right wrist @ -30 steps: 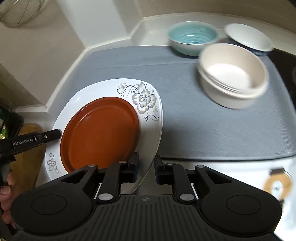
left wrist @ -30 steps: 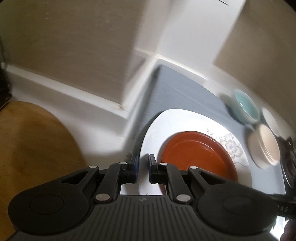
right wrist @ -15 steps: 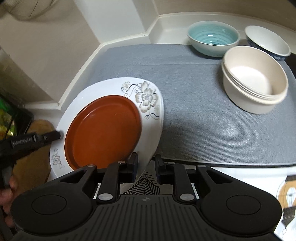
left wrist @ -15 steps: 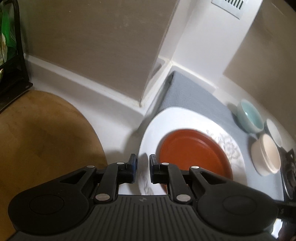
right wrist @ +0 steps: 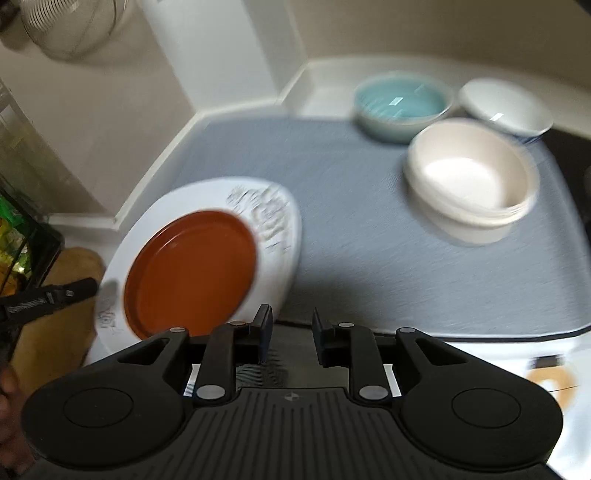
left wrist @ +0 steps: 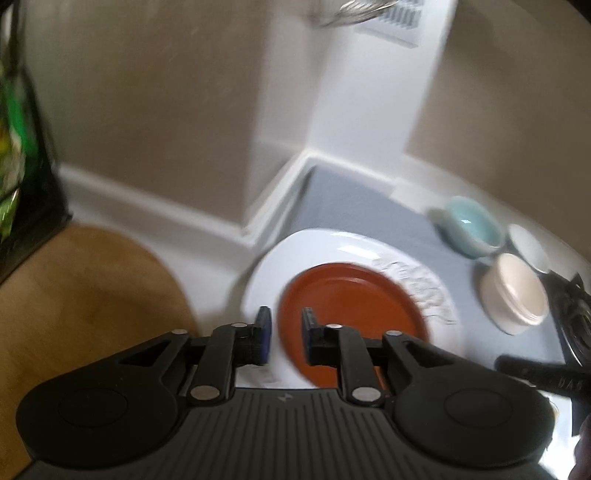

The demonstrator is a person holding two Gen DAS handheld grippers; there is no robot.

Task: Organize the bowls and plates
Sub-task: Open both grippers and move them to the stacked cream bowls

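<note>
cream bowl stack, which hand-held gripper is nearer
Right. The right hand-held gripper sits at the mat's front edge, facing the cream bowl stack; the left hand-held gripper is beyond the plates.

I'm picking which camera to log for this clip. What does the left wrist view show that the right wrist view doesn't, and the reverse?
Only the left wrist view shows the wall vent and the left gripper close up, open.

Only the right wrist view shows the hanging wire strainer clearly and the right gripper close up, open.

Both show the white floral plate carrying the orange plate, three bowls, the grey mat and the wooden board.
</note>
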